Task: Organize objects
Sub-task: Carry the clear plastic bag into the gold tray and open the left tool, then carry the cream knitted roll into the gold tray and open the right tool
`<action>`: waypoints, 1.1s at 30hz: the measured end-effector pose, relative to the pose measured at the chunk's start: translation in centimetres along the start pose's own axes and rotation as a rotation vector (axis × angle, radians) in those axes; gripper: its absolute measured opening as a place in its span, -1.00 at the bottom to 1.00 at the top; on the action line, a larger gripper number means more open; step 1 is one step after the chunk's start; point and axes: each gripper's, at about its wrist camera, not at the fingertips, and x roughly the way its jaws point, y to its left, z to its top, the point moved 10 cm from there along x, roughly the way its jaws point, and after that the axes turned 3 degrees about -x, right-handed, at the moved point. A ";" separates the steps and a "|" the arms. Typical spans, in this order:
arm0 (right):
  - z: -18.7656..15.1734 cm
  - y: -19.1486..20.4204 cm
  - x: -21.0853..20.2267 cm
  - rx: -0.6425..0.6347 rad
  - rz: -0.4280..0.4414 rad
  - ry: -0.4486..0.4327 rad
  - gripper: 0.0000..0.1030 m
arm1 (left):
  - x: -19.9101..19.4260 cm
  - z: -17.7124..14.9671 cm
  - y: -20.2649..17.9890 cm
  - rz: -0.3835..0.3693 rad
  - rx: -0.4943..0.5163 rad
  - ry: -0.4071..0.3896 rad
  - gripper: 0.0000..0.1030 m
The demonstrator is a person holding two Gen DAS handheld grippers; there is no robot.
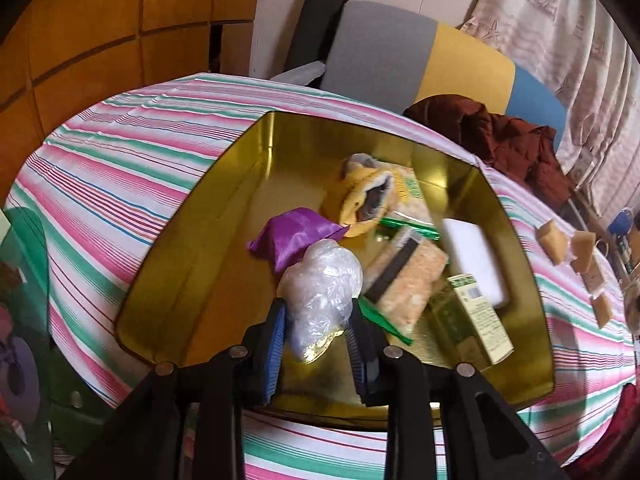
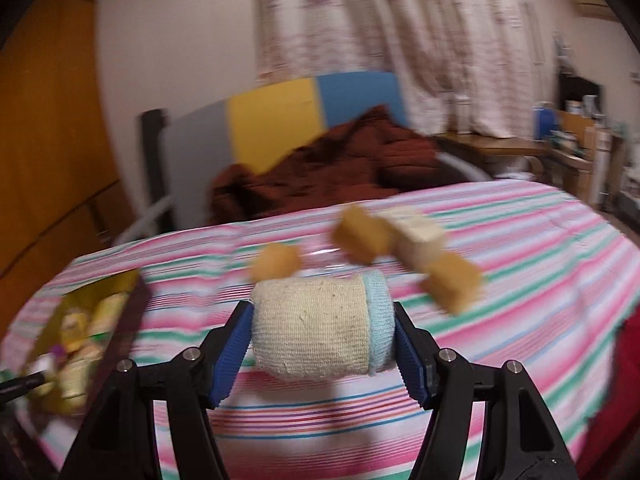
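My left gripper [image 1: 316, 308] hangs over an open gold tin [image 1: 192, 240] on the striped bed, its blue pads against both sides of a crumpled clear plastic bag [image 1: 320, 280]. The tin also holds a purple pouch [image 1: 288, 236], a yellow plush toy [image 1: 360, 196], orange packets [image 1: 412, 276], a white box [image 1: 476, 256] and a green carton [image 1: 476, 316]. My right gripper [image 2: 322, 312] is shut on a rolled cream cloth with a pale blue end [image 2: 316, 328], held above the bedspread. Beyond the roll lie tan sponge blocks [image 2: 360, 236]. The tin [image 2: 120, 284] shows blurred at the left.
A rust-brown garment [image 1: 508, 140] is bunched near the grey, yellow and blue headboard [image 1: 468, 60]. A wooden wardrobe [image 1: 100, 28] stands left, curtains [image 2: 400, 40] behind, a cluttered desk [image 2: 568, 144] at right. Something red [image 2: 624, 380] lies on the bed's right edge.
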 end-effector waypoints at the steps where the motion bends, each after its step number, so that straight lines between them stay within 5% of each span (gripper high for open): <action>1: 0.0 2.4 -0.1 -0.012 0.059 0.008 0.31 | -0.1 0.0 0.1 0.007 0.003 -0.003 -0.35; 7: -2.2 13.3 -0.1 -0.075 0.282 0.082 0.31 | -1.5 -0.3 0.1 -0.040 -0.018 -0.033 -0.16; 14: -5.5 23.3 0.0 -0.226 0.422 0.171 0.31 | -4.8 1.8 5.0 -0.019 -0.268 -0.158 -0.16; 19: -8.0 28.4 0.8 -0.320 0.492 0.243 0.32 | -6.1 2.7 6.9 0.016 -0.313 -0.212 -0.15; 26: -9.8 31.5 3.4 -0.348 0.509 0.341 0.42 | -7.0 3.3 7.5 0.011 -0.341 -0.236 -0.16; 29: -9.3 31.6 4.1 -0.333 0.496 0.337 0.73 | -7.1 3.5 7.3 0.010 -0.336 -0.243 -0.15; 33: -8.3 31.1 3.6 -0.294 0.512 0.314 0.73 | -7.2 3.5 6.8 0.005 -0.322 -0.245 -0.16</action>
